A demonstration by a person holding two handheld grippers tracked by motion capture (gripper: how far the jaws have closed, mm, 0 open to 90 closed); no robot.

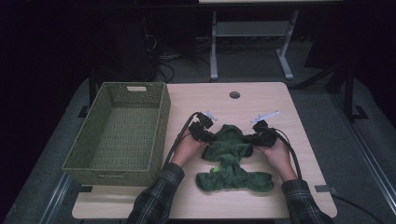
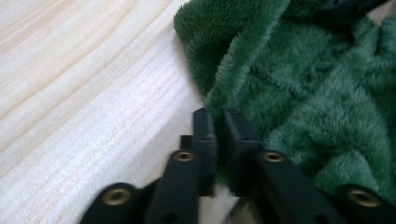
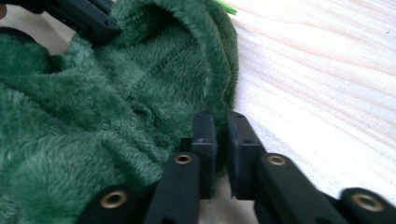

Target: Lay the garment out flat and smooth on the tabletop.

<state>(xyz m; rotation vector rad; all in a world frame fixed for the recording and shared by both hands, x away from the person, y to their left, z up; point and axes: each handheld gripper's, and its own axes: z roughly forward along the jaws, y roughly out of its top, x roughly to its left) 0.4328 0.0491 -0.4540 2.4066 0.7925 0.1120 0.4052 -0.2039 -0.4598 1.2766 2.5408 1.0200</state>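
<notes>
We hold a pair of tongs in each hand, both low on a pale wooden table (image 1: 299, 154). Nearest us, between our plaid sleeves, lies the crumpled lower part of a green fleece cloth (image 1: 231, 161). Just beyond it, the left tongs (image 1: 208, 136) are clenched on the cloth's left edge; in the left gripper view the two black jaws stand almost together with a fold of green pile pinched between them (image 2: 215, 122). The right tongs (image 1: 250, 139) grasp the opposite edge in the same way, jaws nearly touching around the hem (image 3: 219, 126). The cloth's upper part bunches up between the two tongs. Left of the left tongs, well apart, stands a woven green basket (image 1: 161, 116).
</notes>
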